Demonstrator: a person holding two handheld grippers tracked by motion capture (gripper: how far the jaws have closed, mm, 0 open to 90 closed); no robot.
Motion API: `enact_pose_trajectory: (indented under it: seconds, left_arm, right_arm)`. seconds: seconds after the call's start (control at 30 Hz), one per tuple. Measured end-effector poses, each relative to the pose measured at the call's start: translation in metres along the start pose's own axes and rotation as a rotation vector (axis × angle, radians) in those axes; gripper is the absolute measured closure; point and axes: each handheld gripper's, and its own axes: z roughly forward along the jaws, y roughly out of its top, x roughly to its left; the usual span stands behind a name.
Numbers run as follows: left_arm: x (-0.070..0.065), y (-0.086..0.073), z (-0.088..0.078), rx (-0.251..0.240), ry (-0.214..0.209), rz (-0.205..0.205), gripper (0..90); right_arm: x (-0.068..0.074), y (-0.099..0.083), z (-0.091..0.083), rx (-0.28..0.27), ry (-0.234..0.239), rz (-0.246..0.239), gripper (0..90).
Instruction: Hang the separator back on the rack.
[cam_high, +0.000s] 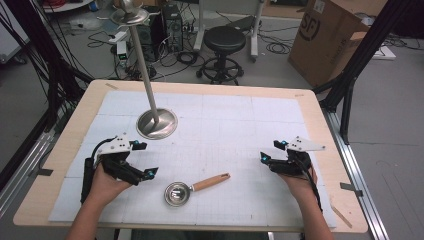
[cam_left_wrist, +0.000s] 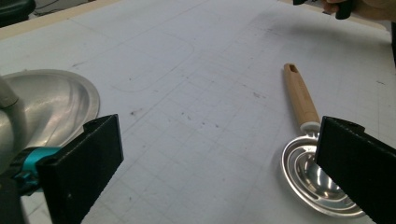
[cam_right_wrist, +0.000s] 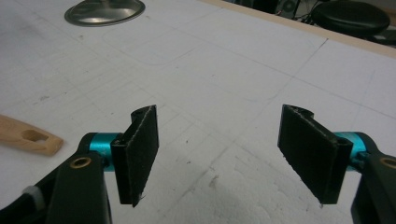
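A small steel strainer spoon (cam_high: 179, 193) with a wooden handle (cam_high: 210, 181) lies on the white mat near the front middle; in the left gripper view its bowl (cam_left_wrist: 308, 175) sits partly behind the right jaw. My left gripper (cam_high: 145, 159) hovers just left of the spoon, jaws wide open and empty (cam_left_wrist: 219, 163). My right gripper (cam_high: 271, 151) is held low at the right of the mat, open with nothing between its jaws (cam_right_wrist: 224, 154). The handle's end (cam_right_wrist: 28, 135) shows at the left of the right gripper view.
A metal stand with a round base (cam_high: 157, 123) and a tall slanted pole (cam_high: 141, 60) rises from the mat's back left; its base (cam_left_wrist: 42, 107) is close to my left gripper. The white mat (cam_high: 225, 125) covers a wooden table (cam_high: 320, 125). A stool and a cardboard box stand beyond.
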Motion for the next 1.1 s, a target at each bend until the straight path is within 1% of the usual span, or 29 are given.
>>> enact_pose_trajectory:
  seconds: [0.07, 0.17, 0.2, 0.3, 0.37, 0.47, 0.57, 0.6, 0.67, 0.8, 0.83, 0.87, 0.9, 0.93, 0.97, 1.0, 1.03, 1.1]
  left_arm:
    - [-0.005, 0.005, 0.007, 0.006, -0.011, 0.007, 1.8]
    - [-0.014, 0.011, 0.020, 0.031, -0.037, 0.024, 1.8]
    - [-0.017, 0.013, 0.024, 0.045, -0.044, 0.030, 1.8]
    - [-0.024, 0.017, 0.037, 0.092, -0.058, 0.061, 1.8]
    - [-0.028, 0.019, 0.044, 0.115, -0.068, 0.070, 1.8]
    - [-0.034, 0.024, 0.053, 0.149, -0.079, 0.084, 1.8]
    - [-0.040, 0.028, 0.064, 0.171, -0.099, 0.094, 1.8]
    - [-0.043, 0.029, 0.067, 0.184, -0.108, 0.098, 1.8]
    - [-0.047, 0.031, 0.075, 0.224, -0.118, 0.120, 1.8]
    - [-0.056, 0.031, 0.088, 0.282, -0.131, 0.145, 1.9]
    - [-0.057, 0.030, 0.090, 0.298, -0.133, 0.155, 2.5]
    - [-0.059, 0.030, 0.091, 0.314, -0.139, 0.164, 5.8]
    - [-0.060, 0.030, 0.093, 0.323, -0.154, 0.169, 10.9]
    - [-0.062, 0.030, 0.094, 0.329, -0.166, 0.170, 13.4]
    - [-0.063, 0.030, 0.096, 0.340, -0.166, 0.180, 13.9]
    - [-0.064, 0.030, 0.097, 0.346, -0.162, 0.177, 13.9]
    - [-0.064, 0.030, 0.098, 0.363, -0.166, 0.188, 14.3]
    - [-0.065, 0.030, 0.100, 0.376, -0.177, 0.181, 16.7]
  right_arm:
    - [0.000, 0.001, -0.002, -0.013, 0.001, 0.005, 28.7]
    - [0.001, 0.001, -0.002, -0.011, 0.003, 0.009, 28.7]
    - [0.001, 0.001, -0.001, -0.012, 0.004, 0.002, 28.7]
    - [0.001, 0.001, -0.001, -0.015, 0.008, 0.008, 28.7]
    - [0.000, 0.001, -0.001, -0.018, 0.007, 0.001, 28.7]
    - [0.001, 0.001, -0.002, -0.016, 0.006, 0.011, 28.7]
    - [0.001, 0.001, -0.002, -0.020, 0.008, 0.005, 28.7]
    - [0.001, 0.002, -0.002, -0.021, 0.008, 0.005, 28.7]
    - [0.000, 0.001, -0.003, -0.021, 0.006, 0.004, 28.7]
    - [-0.001, 0.001, -0.003, -0.027, 0.007, 0.013, 28.7]
    - [-0.001, 0.001, -0.003, -0.027, 0.006, 0.012, 28.7]
    - [-0.001, 0.001, -0.003, -0.026, 0.007, 0.012, 28.7]
    - [-0.001, 0.001, -0.003, -0.025, 0.006, 0.009, 28.8]
    - [-0.001, 0.001, -0.003, -0.024, 0.007, 0.013, 28.7]
    - [-0.001, 0.001, -0.003, -0.024, 0.007, 0.010, 28.8]
    - [-0.001, 0.001, -0.002, -0.026, 0.008, 0.010, 28.8]
    - [-0.001, 0.001, -0.002, -0.025, 0.007, 0.008, 28.8]
    - [-0.001, 0.001, -0.002, -0.025, 0.007, 0.006, 28.8]
